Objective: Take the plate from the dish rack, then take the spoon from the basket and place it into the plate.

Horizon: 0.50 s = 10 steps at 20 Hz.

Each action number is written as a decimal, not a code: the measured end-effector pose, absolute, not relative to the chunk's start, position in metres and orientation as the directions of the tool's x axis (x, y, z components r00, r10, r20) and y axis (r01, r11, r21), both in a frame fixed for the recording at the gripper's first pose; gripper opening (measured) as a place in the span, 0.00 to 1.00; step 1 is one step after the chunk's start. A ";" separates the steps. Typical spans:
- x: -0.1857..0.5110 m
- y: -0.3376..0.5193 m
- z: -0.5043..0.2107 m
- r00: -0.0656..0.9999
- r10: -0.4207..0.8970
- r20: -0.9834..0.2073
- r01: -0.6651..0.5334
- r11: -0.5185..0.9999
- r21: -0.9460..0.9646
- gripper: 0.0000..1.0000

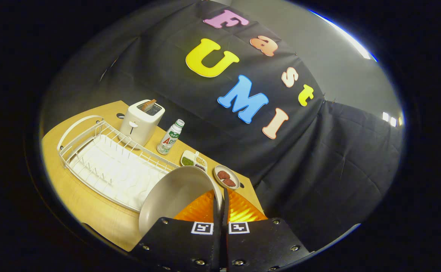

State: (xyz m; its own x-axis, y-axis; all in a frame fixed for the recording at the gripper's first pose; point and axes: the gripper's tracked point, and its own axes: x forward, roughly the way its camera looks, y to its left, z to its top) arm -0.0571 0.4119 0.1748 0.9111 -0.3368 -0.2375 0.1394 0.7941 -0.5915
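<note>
Dimly lit, tilted, fisheye-bent; sharp around the toaster (141,121); bright ceiling strip far right above it.

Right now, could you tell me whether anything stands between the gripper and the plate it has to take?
Nothing does: the gripper is already shut on the rim of the plate, which is lifted and tilted, near the end of the dish rack, with an orange basket behind it. The spoon cannot be made out.
</note>
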 end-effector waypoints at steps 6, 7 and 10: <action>-0.103 0.389 0.130 0.902 -0.263 -0.341 0.091 0.891 -0.445 0.01; -0.108 0.385 0.119 0.895 -0.251 -0.369 0.088 0.909 -0.407 0.01; -0.121 0.373 0.086 0.861 -0.233 -0.451 0.101 0.949 -0.298 0.01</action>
